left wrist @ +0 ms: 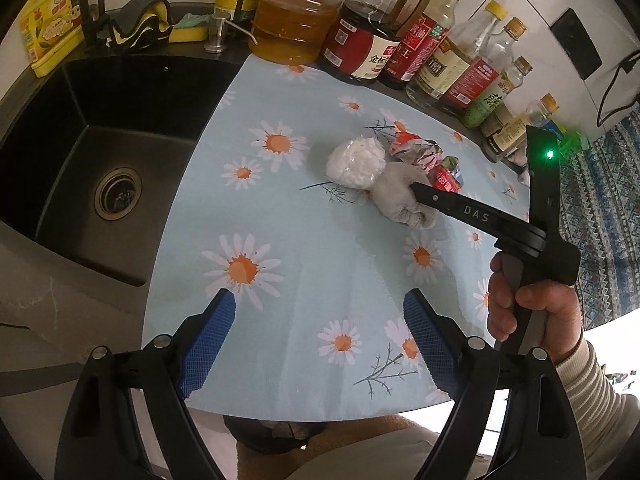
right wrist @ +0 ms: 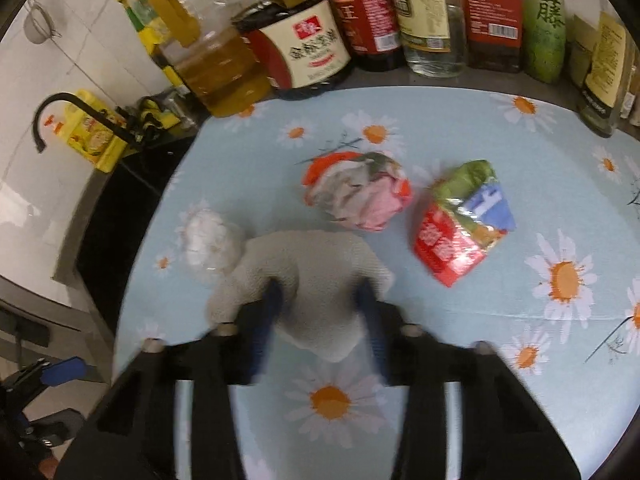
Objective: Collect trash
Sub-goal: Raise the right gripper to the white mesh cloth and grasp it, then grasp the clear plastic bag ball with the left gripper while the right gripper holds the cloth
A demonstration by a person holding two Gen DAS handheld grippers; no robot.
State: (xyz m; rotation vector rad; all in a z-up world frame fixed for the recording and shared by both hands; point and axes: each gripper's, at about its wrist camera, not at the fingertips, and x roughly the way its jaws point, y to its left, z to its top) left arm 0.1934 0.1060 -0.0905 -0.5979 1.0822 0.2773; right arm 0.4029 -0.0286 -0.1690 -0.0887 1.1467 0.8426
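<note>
Several pieces of trash lie on the daisy-print cloth. A crumpled grey wad sits between the blue pads of my right gripper, which press into its sides. Beside it are a white crumpled wad, a balled red and white wrapper and a red and green packet. My left gripper hangs open over the cloth near its front edge, with nothing between its fingers.
A black sink with a faucet lies left of the cloth. Oil and sauce bottles line the back wall. A hand in a striped sleeve holds the right gripper's handle.
</note>
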